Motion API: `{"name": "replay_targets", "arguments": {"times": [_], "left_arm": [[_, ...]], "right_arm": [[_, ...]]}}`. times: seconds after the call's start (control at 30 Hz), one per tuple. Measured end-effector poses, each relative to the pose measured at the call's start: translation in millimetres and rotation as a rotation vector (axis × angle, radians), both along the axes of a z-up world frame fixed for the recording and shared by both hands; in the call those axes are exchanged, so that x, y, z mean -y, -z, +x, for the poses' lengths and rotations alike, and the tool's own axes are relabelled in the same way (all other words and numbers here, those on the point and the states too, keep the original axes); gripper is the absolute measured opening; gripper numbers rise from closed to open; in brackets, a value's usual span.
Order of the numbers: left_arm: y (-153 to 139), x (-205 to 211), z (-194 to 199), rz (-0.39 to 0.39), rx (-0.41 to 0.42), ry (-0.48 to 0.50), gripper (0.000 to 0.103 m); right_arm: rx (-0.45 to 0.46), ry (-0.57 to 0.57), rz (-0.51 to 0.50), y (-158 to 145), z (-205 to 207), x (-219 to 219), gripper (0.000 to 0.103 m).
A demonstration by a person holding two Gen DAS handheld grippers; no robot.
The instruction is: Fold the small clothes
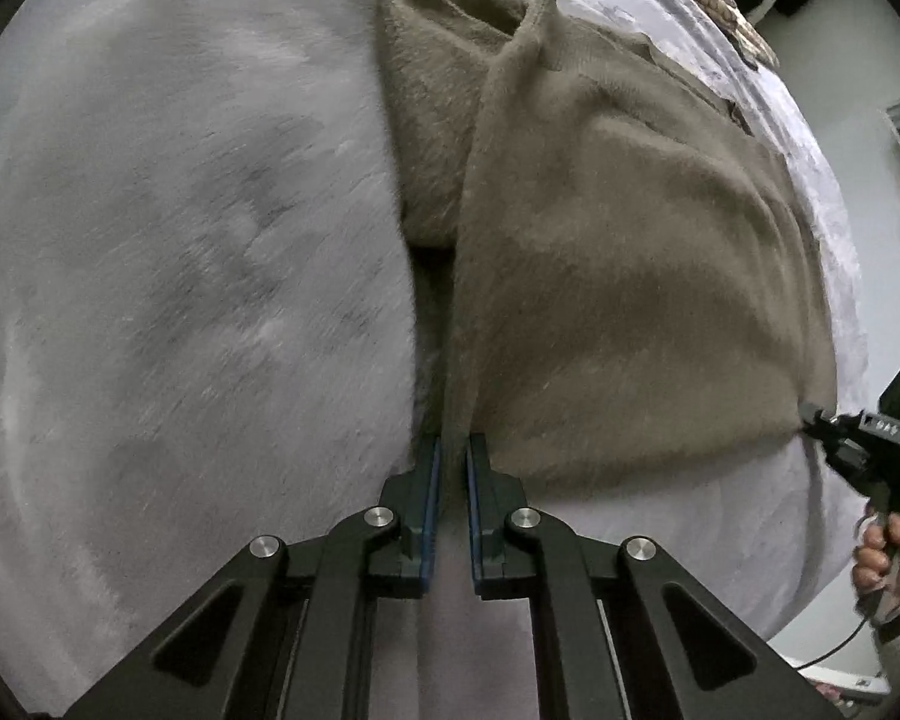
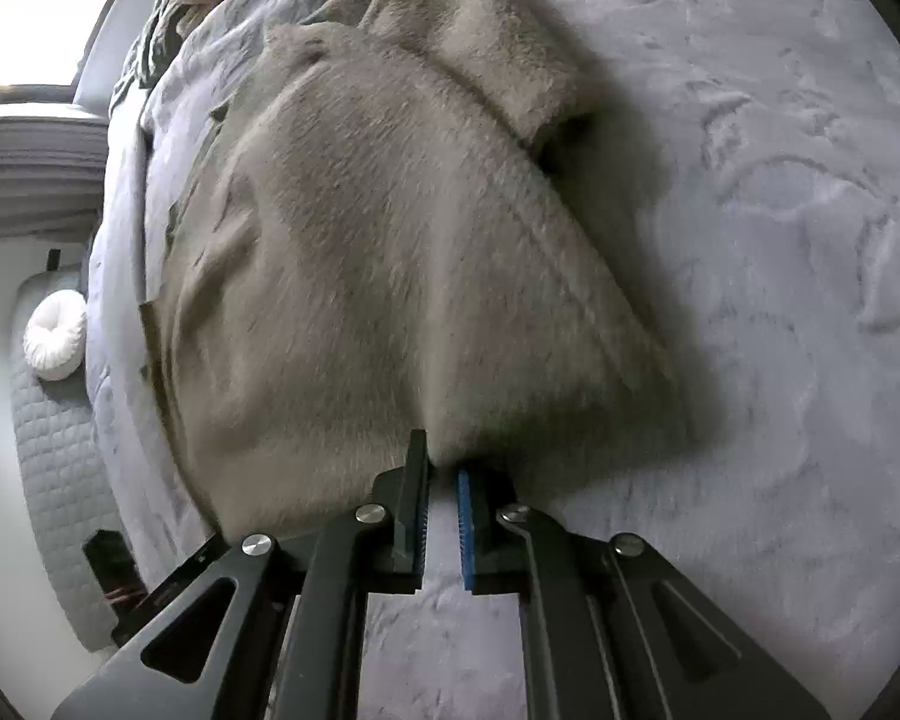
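Fuzzy taupe knit garment (image 1: 618, 276) spread on pale grey plush bed cover (image 1: 168, 276), near its edge. Left gripper (image 1: 452, 450) clamped on hem corner, right gripper (image 2: 441, 462) clamped on other hem corner, both lifted.

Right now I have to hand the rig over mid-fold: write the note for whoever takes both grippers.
Left gripper: shut on the near edge of the fuzzy taupe knit garment.
Right gripper: shut on another near corner of it, lifted slightly.
Garment lies on the pale grey plush blanket; one side flap is already folded in.
Left to do: carry the held edge forward over the body, release, smooth.
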State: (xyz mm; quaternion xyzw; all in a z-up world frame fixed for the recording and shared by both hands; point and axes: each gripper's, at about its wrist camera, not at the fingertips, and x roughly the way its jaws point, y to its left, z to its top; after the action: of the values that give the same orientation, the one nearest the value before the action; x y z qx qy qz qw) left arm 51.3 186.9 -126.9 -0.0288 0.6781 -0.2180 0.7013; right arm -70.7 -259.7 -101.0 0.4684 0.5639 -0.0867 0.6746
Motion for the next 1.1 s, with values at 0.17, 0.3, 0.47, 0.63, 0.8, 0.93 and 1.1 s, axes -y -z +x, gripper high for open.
{"name": "replay_targets", "arguments": {"times": [0.17,0.3,0.47,0.63,0.8,0.93,1.1], "left_arm": [[-17.5,-5.5,-7.1,0.032,0.028,-0.008,0.01],[-37.9,4.4,-7.1,0.039,0.083,-0.024,0.01],[-52.9,14.4,-6.4,0.059,0.125,-0.029,0.01],[-57.7,34.8,-8.5,0.142,0.156,-0.001,0.01],[-56.3,46.5,-12.9,0.175,0.168,0.041,0.01],[-51.5,58.0,-9.8,0.204,0.164,0.021,0.101],[-56.2,66.5,-10.5,0.228,0.22,0.037,0.103]], "right_arm": [[0.027,-0.1,-0.006,-17.4,5.6,-30.4,0.01],[0.039,-0.194,-0.031,-22.1,30.4,-62.4,0.01],[0.011,-0.301,-0.091,-22.4,52.5,-93.4,0.014],[-0.017,-0.394,-0.19,-29.9,64.6,-114.3,0.064],[-0.035,-0.447,-0.283,-38.0,70.1,-122.6,0.069],[-0.051,-0.455,-0.334,-42.4,73.5,-124.3,0.078],[-0.061,-0.479,-0.394,-45.7,78.4,-130.1,0.081]]}}
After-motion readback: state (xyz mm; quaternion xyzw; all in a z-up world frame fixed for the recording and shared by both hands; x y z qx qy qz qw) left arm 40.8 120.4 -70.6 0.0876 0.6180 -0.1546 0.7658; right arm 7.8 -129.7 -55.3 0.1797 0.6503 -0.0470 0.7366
